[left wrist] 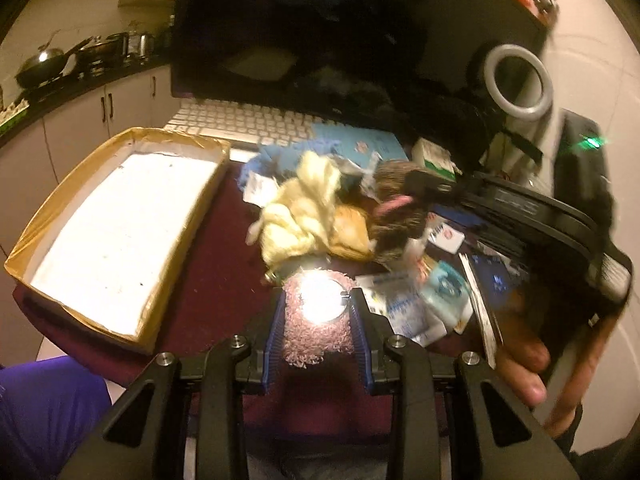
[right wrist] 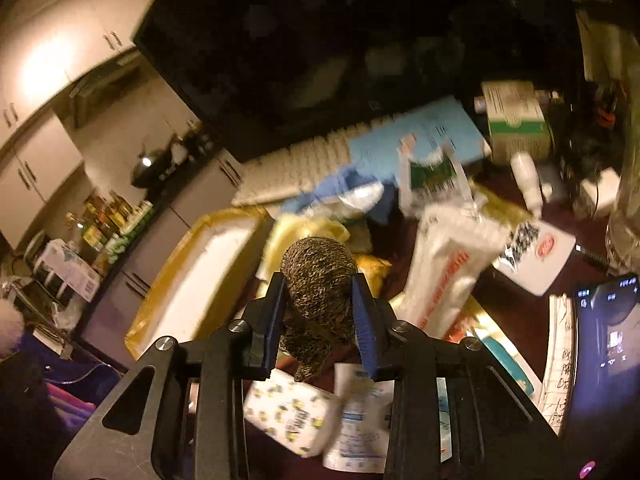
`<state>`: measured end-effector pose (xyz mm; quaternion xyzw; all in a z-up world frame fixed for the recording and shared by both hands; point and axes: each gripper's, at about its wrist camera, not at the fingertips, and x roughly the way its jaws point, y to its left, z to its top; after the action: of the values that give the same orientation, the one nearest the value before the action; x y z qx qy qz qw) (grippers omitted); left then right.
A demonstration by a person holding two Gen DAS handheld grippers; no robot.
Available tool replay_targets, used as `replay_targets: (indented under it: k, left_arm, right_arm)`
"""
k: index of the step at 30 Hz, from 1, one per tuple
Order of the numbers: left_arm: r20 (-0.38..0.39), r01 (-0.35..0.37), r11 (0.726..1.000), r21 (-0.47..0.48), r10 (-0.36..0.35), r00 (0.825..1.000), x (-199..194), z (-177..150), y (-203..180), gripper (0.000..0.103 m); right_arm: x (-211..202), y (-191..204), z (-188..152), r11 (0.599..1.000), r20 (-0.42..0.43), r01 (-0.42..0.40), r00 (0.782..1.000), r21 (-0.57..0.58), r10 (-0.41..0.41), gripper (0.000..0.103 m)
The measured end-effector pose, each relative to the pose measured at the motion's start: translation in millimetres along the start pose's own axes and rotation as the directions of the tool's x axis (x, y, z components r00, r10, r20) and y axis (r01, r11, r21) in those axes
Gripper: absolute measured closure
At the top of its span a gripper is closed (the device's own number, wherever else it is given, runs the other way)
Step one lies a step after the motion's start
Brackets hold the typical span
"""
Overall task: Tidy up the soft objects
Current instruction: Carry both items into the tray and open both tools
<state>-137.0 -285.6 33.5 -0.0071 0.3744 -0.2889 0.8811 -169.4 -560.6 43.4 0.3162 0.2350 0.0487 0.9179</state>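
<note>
Pink fuzzy fabric, a small soft piece washed out by glare at its middle, sits clamped between the blue pads of the left gripper, just in front of the cardboard tray and above the maroon tablecloth. The tray's white lining is bare. Beside the tray's far corner lies a heap of soft things: a pale yellow cloth and a blue fluffy piece. The right gripper is clenched on a brown-and-black knitted bundle, held up over scattered paper packets, to the right of the tray. A white keyboard lies beyond the tray, under a dark monitor.
</note>
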Motion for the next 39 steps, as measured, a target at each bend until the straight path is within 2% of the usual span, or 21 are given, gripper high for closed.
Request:
replay_targets:
  k: [6, 11, 17, 19, 22, 25, 27, 30, 32, 35, 37, 39]
  left_arm:
    - [0.046, -0.025, 0.997, -0.073, 0.029, 0.999, -12, 17, 27, 0.072]
    - [0.124, -0.094, 0.987, -0.134, 0.111, 0.986, -38, 39, 63, 0.072]
    - [0.122, -0.185, 0.957, -0.224, 0.216, 0.969, -40, 52, 118, 0.072]
    - [0.113, -0.189, 0.952, -0.241, 0.221, 0.969, -33, 53, 132, 0.072]
    - [0.080, -0.218, 0.941, -0.257, 0.246, 0.966, -18, 51, 152, 0.072]
    - [0.046, -0.228, 0.935, -0.273, 0.249, 0.967, -2, 49, 169, 0.072]
    - [0.007, -0.262, 0.926, -0.273, 0.274, 0.962, 5, 44, 174, 0.072]
    - [-0.054, -0.282, 0.920, -0.273, 0.277, 0.959, 15, 35, 183, 0.071]
    - [-0.056, -0.285, 0.917, -0.278, 0.281, 0.958, 14, 32, 186, 0.068]
    - [-0.029, -0.222, 0.921, -0.319, 0.225, 0.974, 8, 32, 191, 0.058]
    - [-0.002, -0.201, 0.921, -0.334, 0.213, 0.977, 0, 33, 192, 0.039]
    - [0.035, -0.208, 0.916, -0.343, 0.233, 0.972, -9, 32, 189, 0.031]
  right_arm:
    - [-17, 15, 3, 0.994, 0.038, -0.109, 0.993, -0.008, 0.109, 0.071]
    - [5, 40, 3, 0.977, -0.037, -0.212, 0.977, -0.005, 0.211, 0.071]
    - [50, 91, -6, 0.961, -0.155, -0.271, 0.953, -0.054, 0.260, 0.071]
    - [73, 109, -11, 0.954, -0.198, -0.293, 0.941, -0.063, 0.276, 0.071]
    - [113, 132, -19, 0.953, -0.262, -0.293, 0.928, -0.075, 0.264, 0.071]
    - [150, 150, -36, 0.959, -0.318, -0.258, 0.925, -0.121, 0.209, 0.071]
    - [165, 156, -47, 0.958, -0.347, -0.251, 0.918, -0.139, 0.190, 0.071]
    - [178, 164, -65, 0.958, -0.372, -0.196, 0.922, -0.210, 0.107, 0.071]
    - [181, 163, -72, 0.959, -0.379, -0.186, 0.921, -0.214, 0.093, 0.069]
    - [174, 163, -72, 0.953, -0.362, -0.201, 0.926, -0.227, 0.109, 0.067]
    - [165, 161, -67, 0.949, -0.337, -0.222, 0.931, -0.225, 0.137, 0.055]
    - [152, 156, -62, 0.946, -0.306, -0.240, 0.937, -0.218, 0.167, 0.043]
